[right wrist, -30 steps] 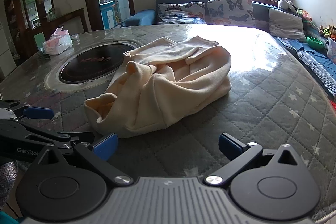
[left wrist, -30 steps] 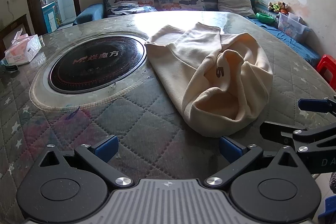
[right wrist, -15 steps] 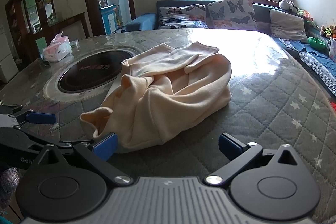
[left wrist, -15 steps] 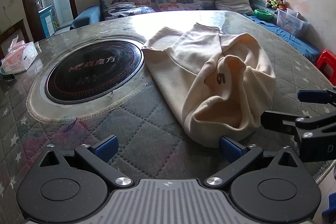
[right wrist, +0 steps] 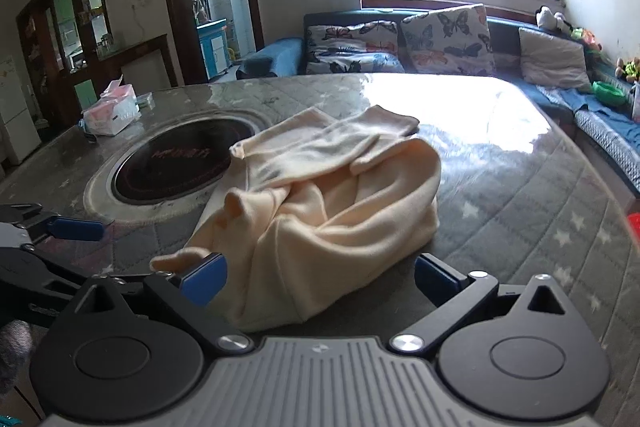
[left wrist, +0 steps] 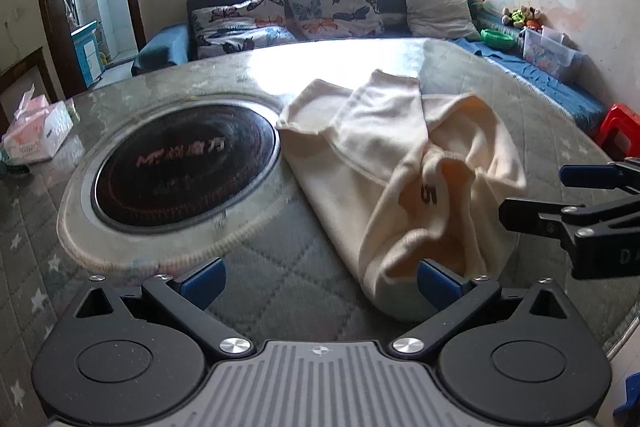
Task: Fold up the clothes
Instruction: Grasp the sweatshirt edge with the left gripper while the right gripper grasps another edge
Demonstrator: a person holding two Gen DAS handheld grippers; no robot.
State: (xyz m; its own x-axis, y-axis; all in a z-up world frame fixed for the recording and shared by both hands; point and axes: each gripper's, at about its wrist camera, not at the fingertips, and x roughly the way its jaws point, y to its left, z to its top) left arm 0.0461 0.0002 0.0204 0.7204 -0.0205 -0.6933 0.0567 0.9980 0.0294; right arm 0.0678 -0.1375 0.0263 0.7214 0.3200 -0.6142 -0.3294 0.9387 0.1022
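Straight ahead of your right gripper (right wrist: 320, 277), its fingers apart, lies the garment (right wrist: 320, 203); your left gripper (left wrist: 320, 277), also spread, sits left of its hem.

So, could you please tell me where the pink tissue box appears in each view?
Left wrist: tissue box at the far left edge, left of the round black cooktop.
Right wrist: tissue box at upper left, behind the same cooktop.

A cream garment (left wrist: 404, 163), marked "5", lies crumpled in a loose heap by the desk's (left wrist: 256, 259) near edge.
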